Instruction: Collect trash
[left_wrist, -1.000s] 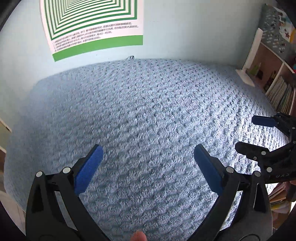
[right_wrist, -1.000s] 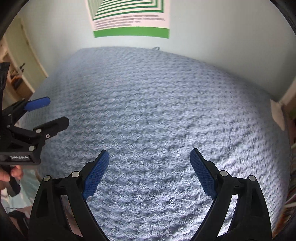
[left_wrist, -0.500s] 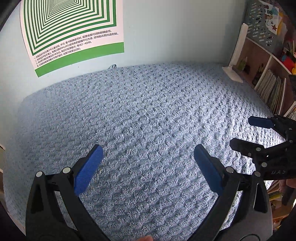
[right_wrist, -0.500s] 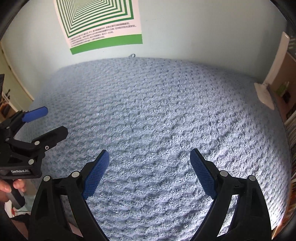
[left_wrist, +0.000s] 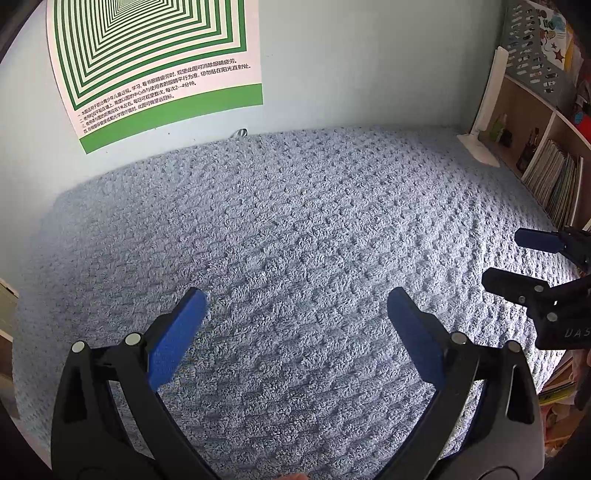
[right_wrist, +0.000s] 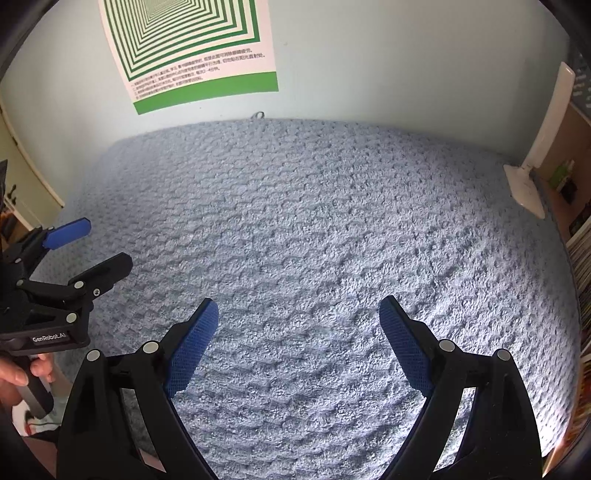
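Note:
No trash shows in either view. A blue textured towel (left_wrist: 295, 240) covers the whole table top. My left gripper (left_wrist: 295, 314) hovers open above the towel's near part, nothing between its blue pads. My right gripper (right_wrist: 299, 321) is open too, also over bare towel (right_wrist: 314, 221). Each gripper shows in the other's view: the right gripper (left_wrist: 517, 254) at the right edge, the left gripper (right_wrist: 96, 247) at the left edge with a hand (right_wrist: 14, 373) on its grip.
A green and white striped poster (left_wrist: 159, 59) hangs on the pale wall behind the table. A white lamp base (left_wrist: 478, 147) stands at the back right corner. Shelves with books (left_wrist: 554, 184) run along the right side. A small loop (right_wrist: 257, 115) sticks up at the towel's far edge.
Both views have swung upward and toward the wall, so more of the poster and the lamp shows. Both grippers stay open and empty.

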